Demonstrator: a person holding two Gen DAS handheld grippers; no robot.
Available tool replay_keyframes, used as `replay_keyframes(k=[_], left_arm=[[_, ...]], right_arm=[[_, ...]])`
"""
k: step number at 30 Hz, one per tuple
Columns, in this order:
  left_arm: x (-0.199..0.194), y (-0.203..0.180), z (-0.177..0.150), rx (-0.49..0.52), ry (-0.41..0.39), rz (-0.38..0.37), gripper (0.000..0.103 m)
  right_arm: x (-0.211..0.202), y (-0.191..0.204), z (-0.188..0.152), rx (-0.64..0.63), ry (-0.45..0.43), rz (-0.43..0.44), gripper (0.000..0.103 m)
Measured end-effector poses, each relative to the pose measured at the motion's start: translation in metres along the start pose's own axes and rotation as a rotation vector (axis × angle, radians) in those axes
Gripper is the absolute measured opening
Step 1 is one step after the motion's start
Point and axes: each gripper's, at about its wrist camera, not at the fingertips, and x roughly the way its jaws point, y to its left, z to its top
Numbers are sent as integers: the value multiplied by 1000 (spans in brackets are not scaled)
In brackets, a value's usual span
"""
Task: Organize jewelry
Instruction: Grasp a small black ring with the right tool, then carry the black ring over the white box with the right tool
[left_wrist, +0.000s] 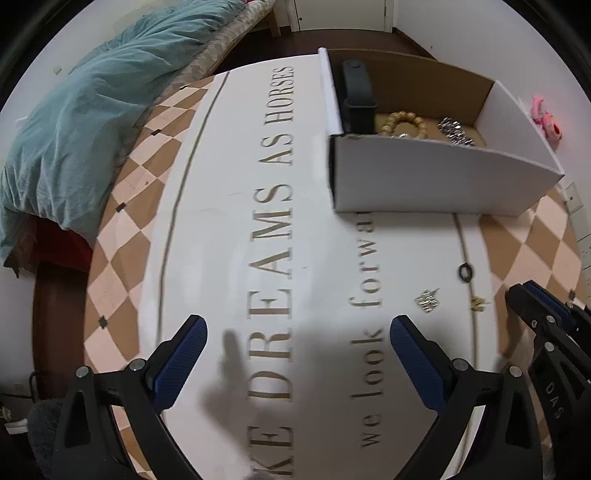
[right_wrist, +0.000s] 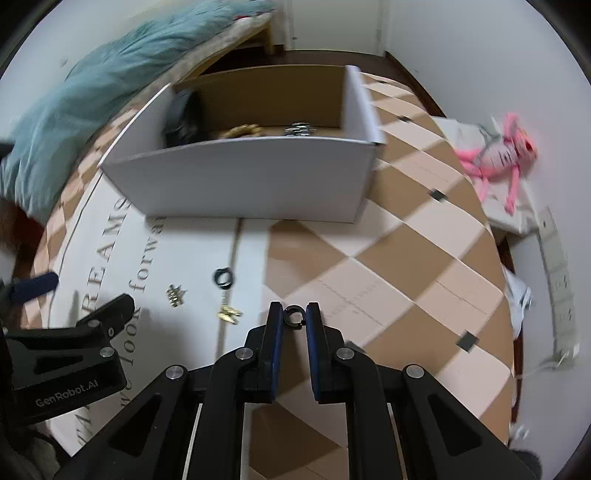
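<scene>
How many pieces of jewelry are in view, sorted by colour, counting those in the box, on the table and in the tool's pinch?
Black: 3 (wristband in the box; ring on the table; small ring pinched by the right gripper)
Gold: 3 (beaded bracelet in the box; two small pieces on the table)
Silver: 1 (bracelet in the box)
Total: 7

Tan-and-cream diamond check is seen on the tablecloth (right_wrist: 388, 258), its centre white with grey lettering. The box (right_wrist: 251, 177) at upper centre is white outside, brown inside. A blurred toy (right_wrist: 498, 155) at right appears pink.
</scene>
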Motion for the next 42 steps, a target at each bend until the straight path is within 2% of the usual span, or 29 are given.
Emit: replay_keyframes(k=[7,13,15,21,26,27,32,36,39,42], left_arm=[[-7,-31,3,61,-56,-51,98],[-5,-53,2,120,-70,-63,67],[-2,-56,2,135,-63,-67,49],[-7,-68,1,172,-76,-106,11],[-7,-69,1,172,-79,-129,9],[-8,-68,1,172,-81,-132,6],[-32,-61,10,143,-105,-183,4],[-62,-47,31,94,-139,-256,4],[-89,-31,59,50,-179,-317,4],[-104,-21,87,32,-204,-347,4]], right_arm=[[-13,-36,-3,101,-6,-2,13],[-16,-51,-4,134,-11,-12,13],[-16,-54,-3,139,-11,-15,13],[-18,-61,-2,156,-14,-19,13],[-23,-62,2,166,-27,-11,13],[-25,-62,4,166,-32,-8,13],[-44,-59,14,174,-62,39,13],[-72,-55,36,175,-120,97,13],[-90,-54,58,173,-157,133,13],[-97,-52,87,158,-178,159,13]])
